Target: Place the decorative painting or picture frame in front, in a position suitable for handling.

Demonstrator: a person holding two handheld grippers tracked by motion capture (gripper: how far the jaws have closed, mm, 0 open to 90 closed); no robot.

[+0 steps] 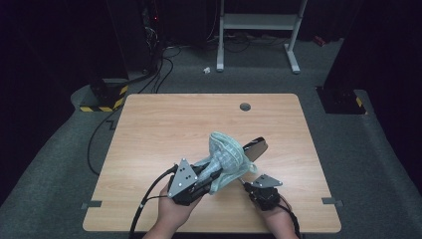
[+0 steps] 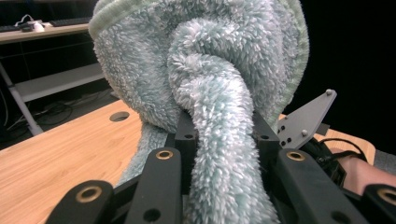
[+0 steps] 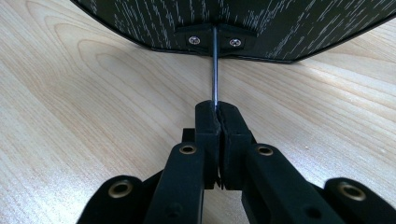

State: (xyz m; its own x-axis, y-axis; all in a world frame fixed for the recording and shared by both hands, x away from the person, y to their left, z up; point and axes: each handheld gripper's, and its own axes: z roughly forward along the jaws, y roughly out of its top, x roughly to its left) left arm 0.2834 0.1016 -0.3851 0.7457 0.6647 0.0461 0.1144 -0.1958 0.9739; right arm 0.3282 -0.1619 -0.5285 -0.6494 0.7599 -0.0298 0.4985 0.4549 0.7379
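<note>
Over on the left side of the high view, the left gripper has its black jaws clamped on a fluffy pale green-blue towel, pinching a twisted rope of it. In the left gripper view that rope of cloth runs straight down between the two jaws, which press on it from both sides, and above them the rest of the towel bunches into a big rounded bundle with a paler hem along its edge. The bundle hangs over the light wooden surface, near the front middle.

Now the right gripper: its jaws are squeezed together on a thin metal rod, pads meeting with the rod caught at their tips. The rod runs up into a small black bracket with two screws on a flat black panel streaked with fine white lines, which sits just above the wood grain in the right gripper view. From above, a dark glossy edge of that panel pokes out from under the towel on its right side, so the cloth lies draped over it.

The two grippers sit near each other at the front edge of the surface, a hand behind each. A round grey grommet lies well apart, towards the far edge.
</note>
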